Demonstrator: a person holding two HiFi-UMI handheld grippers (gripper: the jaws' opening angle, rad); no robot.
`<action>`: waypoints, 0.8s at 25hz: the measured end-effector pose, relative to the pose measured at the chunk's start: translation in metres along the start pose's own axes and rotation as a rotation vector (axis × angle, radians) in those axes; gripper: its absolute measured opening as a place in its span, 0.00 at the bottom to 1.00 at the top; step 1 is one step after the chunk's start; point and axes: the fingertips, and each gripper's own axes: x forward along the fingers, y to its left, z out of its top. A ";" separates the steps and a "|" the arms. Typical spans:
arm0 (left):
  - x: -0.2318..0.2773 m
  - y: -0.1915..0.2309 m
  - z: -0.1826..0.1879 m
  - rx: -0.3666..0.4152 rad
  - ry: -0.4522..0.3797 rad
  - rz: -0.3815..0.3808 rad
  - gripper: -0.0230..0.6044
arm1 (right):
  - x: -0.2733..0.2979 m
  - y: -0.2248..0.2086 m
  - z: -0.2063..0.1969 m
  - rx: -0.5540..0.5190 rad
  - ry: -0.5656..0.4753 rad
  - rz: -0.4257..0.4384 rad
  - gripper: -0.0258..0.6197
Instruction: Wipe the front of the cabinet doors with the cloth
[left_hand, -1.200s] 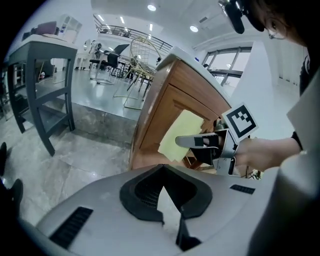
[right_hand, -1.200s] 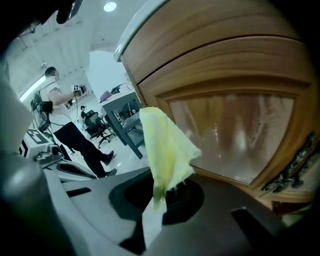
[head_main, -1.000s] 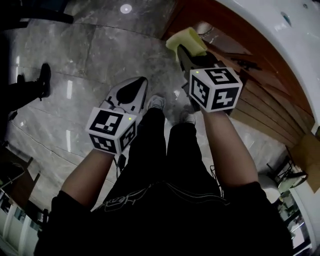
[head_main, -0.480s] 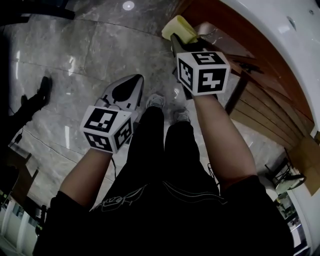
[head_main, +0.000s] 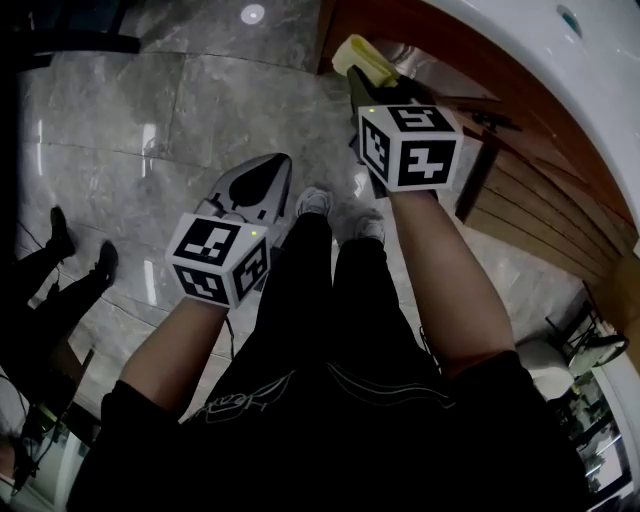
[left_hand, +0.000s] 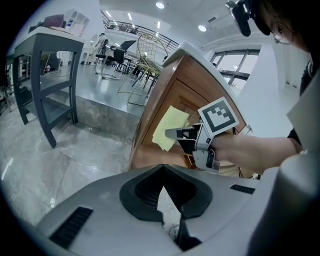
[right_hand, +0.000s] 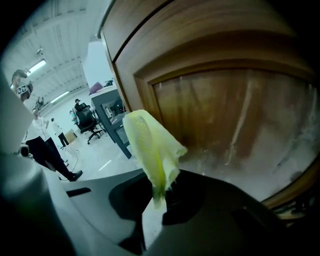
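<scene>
Standing at the far left, a bystander's legs (head_main: 55, 275) in dark trousers and shoes are on the grey marble floor (head_main: 160, 120), well apart from the work.

Left gripper (head_main: 272, 170): held low in front of the operator's left leg and pointing out over the floor. Its jaws are together at the tips with nothing between them. It touches neither cloth nor cabinet. Its marker cube (head_main: 220, 258) sits at the wrist.

The operator's pale shoes (head_main: 316, 203) show between the two grippers.

Right gripper (right_hand: 159, 196): raised higher and further forward than the left, aimed at the cabinet. Its jaws are clamped on the bottom edge of the yellow cloth (right_hand: 150, 142), which stands up from them in a folded, loosely bunched flap.

The cloth is in front of the recessed panel of the wooden cabinet door (right_hand: 230, 115), near its left frame. Contact between cloth and wood cannot be confirmed from any view. Pale streaks and smears are visible on the panel.

A white countertop (head_main: 570, 70) curves above the cabinet at the far right.
</scene>
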 end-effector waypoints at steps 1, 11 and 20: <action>0.002 -0.002 -0.002 0.003 0.007 -0.003 0.05 | -0.002 -0.004 -0.002 0.010 -0.006 -0.007 0.10; 0.028 -0.044 -0.010 0.058 0.055 -0.075 0.05 | -0.033 -0.052 -0.022 0.110 -0.047 -0.099 0.10; 0.028 -0.056 -0.015 0.113 0.086 -0.098 0.05 | -0.058 -0.085 -0.034 0.170 -0.080 -0.185 0.10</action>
